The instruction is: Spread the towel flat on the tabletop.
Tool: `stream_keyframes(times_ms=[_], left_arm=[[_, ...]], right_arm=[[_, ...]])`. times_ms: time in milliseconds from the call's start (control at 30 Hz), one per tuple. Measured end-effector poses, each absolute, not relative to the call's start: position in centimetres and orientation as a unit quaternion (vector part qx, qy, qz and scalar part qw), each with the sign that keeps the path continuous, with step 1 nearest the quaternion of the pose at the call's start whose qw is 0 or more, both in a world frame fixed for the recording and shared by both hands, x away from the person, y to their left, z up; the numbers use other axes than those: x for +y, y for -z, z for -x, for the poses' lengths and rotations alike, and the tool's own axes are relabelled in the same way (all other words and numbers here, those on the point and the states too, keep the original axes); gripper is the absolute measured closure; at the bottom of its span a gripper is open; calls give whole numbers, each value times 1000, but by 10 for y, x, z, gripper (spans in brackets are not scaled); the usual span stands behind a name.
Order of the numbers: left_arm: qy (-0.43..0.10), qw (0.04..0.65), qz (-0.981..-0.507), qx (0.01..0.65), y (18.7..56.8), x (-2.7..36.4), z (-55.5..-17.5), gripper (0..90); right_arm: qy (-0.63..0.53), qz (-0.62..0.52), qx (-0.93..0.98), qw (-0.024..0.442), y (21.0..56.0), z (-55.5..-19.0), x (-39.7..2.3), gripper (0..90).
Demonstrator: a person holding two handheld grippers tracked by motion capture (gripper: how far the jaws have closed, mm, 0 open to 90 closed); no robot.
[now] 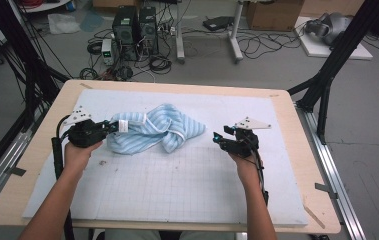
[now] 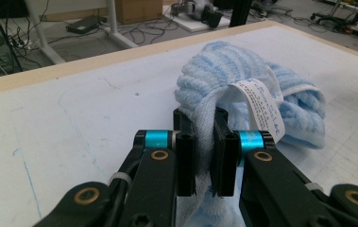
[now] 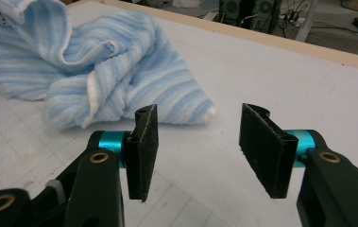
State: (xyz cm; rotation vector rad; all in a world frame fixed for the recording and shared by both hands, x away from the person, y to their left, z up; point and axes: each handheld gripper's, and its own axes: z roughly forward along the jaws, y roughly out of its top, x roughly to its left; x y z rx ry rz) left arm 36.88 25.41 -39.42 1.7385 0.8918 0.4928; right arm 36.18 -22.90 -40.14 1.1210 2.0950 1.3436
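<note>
1. A crumpled blue-and-white striped towel (image 1: 152, 130) lies on the white mat (image 1: 177, 190), left of centre and toward the far half of the table (image 1: 37, 150).
2. In the high view the towel's long axis runs across the mat from left to right, with a slight dip toward the person at the right end.
3. Its left end sits at the left gripper (image 1: 108, 126); its right end tapers to a white-hemmed corner (image 3: 208, 113) pointing at the right gripper (image 1: 219, 137).
4. The left gripper is clamped on the towel: in the left gripper view a rolled white edge (image 2: 205, 127) is pinched between the two black jaws.
5. A white care label (image 2: 261, 106) stands up just beyond that pinch, and its print is too small to read.
6. The right gripper (image 3: 193, 151) has its jaws apart with nothing between them, near the towel's corner but not touching it.
7. The right gripper view looks over those jaws to the bunched folds (image 3: 96, 71); the towel's far left part is cut off by that frame's edge.
8. The folds overlap and twist on themselves near the middle, so the towel's true outline and its other corners cannot be made out.
9. In the left gripper view the gripper's own arms hide the towel's near end, and the cloth below the jaws runs out of frame.
10. Both forearms enter from the bottom of the high view, and each hand (image 1: 79, 152) is wrapped around its gripper's body.
</note>
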Motion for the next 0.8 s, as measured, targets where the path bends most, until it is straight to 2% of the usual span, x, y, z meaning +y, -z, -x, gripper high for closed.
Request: stream_keyframes(times_ms=[233,633,800], left_arm=[[-207,538,-729,370,399,255,-367,822],[-205,543,-725,370,401,255,-365,821],[-203,544,-724,371,401,255,-366,821]], right_arm=[[-475,-387,765,198,411,-349,-229,465],[-460,-335,803,179,425,-346,-182,337],[-443,-330,812,190,433,-353,-163,277]])
